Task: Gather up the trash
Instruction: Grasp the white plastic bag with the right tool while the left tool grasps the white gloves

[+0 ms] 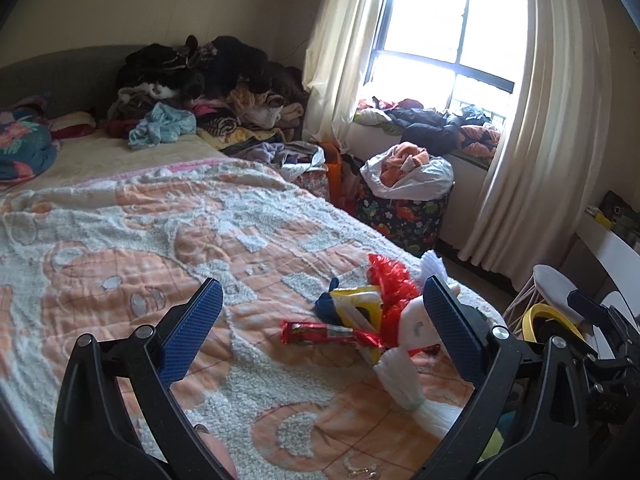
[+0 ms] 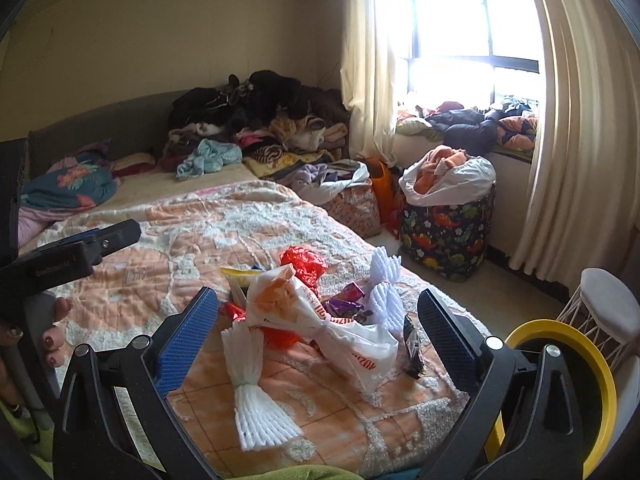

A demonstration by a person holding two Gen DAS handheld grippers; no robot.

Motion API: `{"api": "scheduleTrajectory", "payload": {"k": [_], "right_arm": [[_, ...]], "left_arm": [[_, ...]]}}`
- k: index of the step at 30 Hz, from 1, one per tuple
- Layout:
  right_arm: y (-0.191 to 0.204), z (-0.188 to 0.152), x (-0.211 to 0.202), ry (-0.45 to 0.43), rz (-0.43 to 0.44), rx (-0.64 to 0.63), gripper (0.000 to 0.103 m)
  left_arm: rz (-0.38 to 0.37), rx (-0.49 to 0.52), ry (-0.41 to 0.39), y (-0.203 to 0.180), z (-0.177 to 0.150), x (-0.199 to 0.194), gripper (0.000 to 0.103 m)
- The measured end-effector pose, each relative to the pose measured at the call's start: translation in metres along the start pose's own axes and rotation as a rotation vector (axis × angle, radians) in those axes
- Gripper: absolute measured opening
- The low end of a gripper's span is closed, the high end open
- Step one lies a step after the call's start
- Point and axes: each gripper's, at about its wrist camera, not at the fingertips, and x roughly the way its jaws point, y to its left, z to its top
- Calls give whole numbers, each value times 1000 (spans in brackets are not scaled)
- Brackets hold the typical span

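Observation:
A heap of trash lies on the bed's near right corner. In the left wrist view I see a red candy wrapper (image 1: 316, 332), a yellow and blue packet (image 1: 352, 300), crinkled red plastic (image 1: 390, 280) and a white foam net (image 1: 402, 374). My left gripper (image 1: 324, 328) hangs open just short of the red wrapper, holding nothing. The right wrist view shows a white plastic bag (image 2: 340, 332) with orange print, a foam net (image 2: 252, 392), purple wrappers (image 2: 346, 300) and a dark wrapper (image 2: 412, 348). My right gripper (image 2: 318, 338) is open around the bag from above, gripping nothing.
A yellow-rimmed bin (image 2: 592, 364) sits right of the bed corner, beside a white stool (image 2: 612, 304). An orange patterned blanket (image 1: 160, 248) covers the bed. Clothes (image 1: 208, 76) are piled at the headboard. A flowered basket (image 2: 444, 224) stands under the window. A hand (image 2: 52, 332) holds the left gripper.

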Motion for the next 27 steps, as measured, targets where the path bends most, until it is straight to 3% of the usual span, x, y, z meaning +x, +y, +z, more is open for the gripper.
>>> {"api": "scheduleTrajectory", "payload": {"k": [8, 18, 22, 27], "right_arm": [[-24, -11, 37, 126, -48, -6, 97], [-44, -32, 63, 219, -23, -57, 97], [-40, -34, 77, 247, 0, -100, 85], [-34, -37, 101, 298, 26, -156, 81]], "left_arm": [[-102, 15, 127, -3, -20, 25, 92], [-265, 65, 322, -37, -53, 69, 92], [-280, 52, 392, -39, -61, 86, 83], [-326, -17, 463, -36, -66, 105, 69]]}}
